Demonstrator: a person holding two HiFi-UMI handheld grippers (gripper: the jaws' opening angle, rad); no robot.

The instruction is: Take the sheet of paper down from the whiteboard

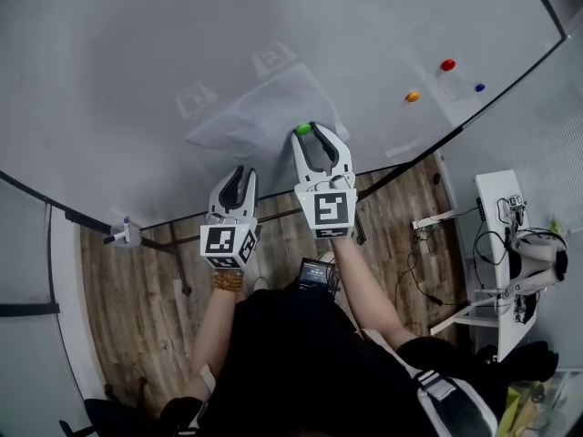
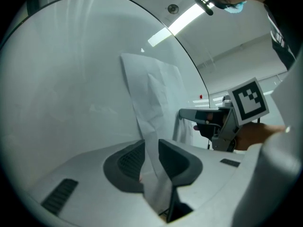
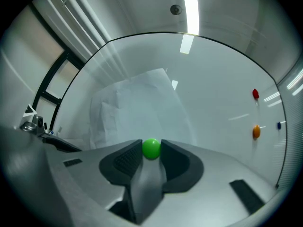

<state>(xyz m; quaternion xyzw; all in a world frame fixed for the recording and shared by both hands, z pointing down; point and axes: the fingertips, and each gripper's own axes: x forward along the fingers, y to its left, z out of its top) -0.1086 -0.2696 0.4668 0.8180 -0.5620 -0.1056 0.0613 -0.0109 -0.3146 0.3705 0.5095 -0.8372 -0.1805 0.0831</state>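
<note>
One sheet of paper (image 1: 264, 116) hangs mid-frame on the whiteboard (image 1: 137, 62). The right hand-held gripper (image 3: 151, 150) pinches the one green magnet (image 3: 151, 148) at the sheet's lower right (upper right sit three more: red magnet (image 1: 447, 65), orange magnet (image 1: 413, 96), blue magnet (image 1: 479, 87)). The left hand-held gripper (image 2: 151, 146) has its jaws apart around the sheet's edge, apparently not pressing it.

Right tongs (image 1: 311, 129) around green magnet (image 1: 303, 129) on paper (image 1: 260, 116)

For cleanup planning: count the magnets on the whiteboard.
4: green magnet in the right gripper; red magnet, orange magnet, blue magnet further right; the paper may hide more.
</note>
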